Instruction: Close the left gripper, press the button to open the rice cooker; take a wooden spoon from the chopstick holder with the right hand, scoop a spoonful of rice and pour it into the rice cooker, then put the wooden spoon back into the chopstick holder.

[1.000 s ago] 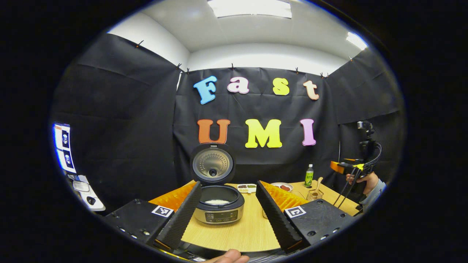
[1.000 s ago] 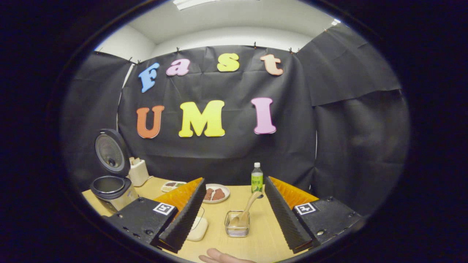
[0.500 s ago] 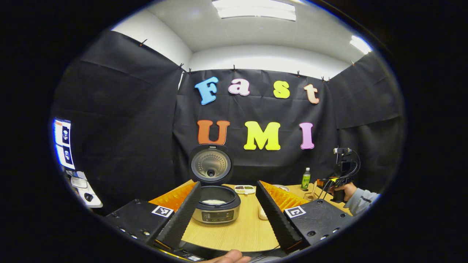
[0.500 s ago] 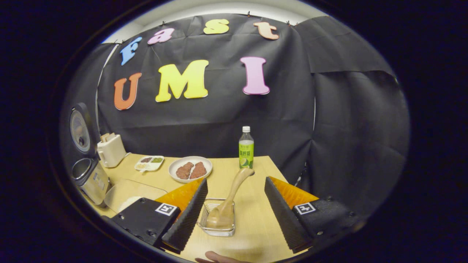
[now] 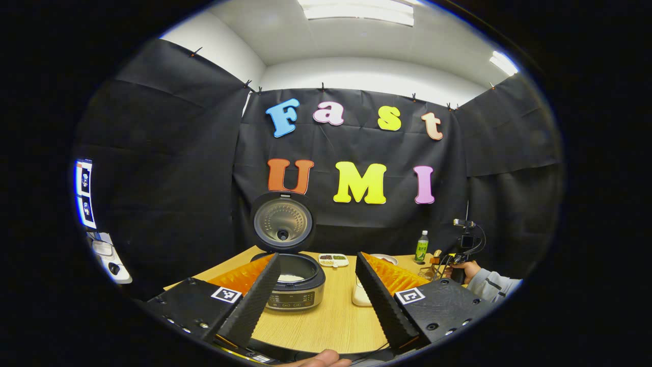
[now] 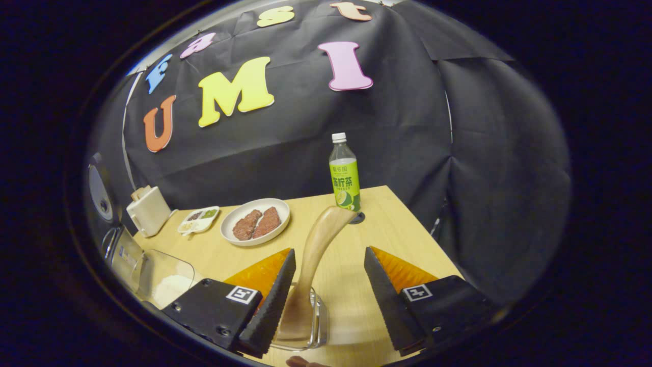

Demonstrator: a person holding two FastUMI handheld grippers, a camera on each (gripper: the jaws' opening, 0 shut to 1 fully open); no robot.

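Observation:
In the left gripper view the rice cooker (image 5: 294, 288) stands open on the wooden table, lid (image 5: 282, 221) upright, white rice inside. My left gripper (image 5: 318, 306) is open, a short way in front of it, holding nothing. Farther right a hand holds the right gripper (image 5: 461, 250) low over the table. In the right gripper view the wooden spoon (image 6: 318, 244) stands in the clear chopstick holder (image 6: 311, 326), handle leaning up and away. My right gripper (image 6: 328, 306) is open, with holder and spoon between its fingers, nearer the left finger (image 6: 272, 300).
A green-labelled bottle (image 6: 344, 176) stands just behind the spoon. A white plate with meat (image 6: 254, 221), a small divided dish (image 6: 198, 219) and a cream box (image 6: 147, 210) sit at the back. A clear container of rice (image 6: 165, 280) lies by the cooker (image 6: 114, 244) at left.
My right gripper has moved forward and down, bringing the spoon and its holder between its open fingers. The left gripper has shifted only slightly; the cooker stays open.

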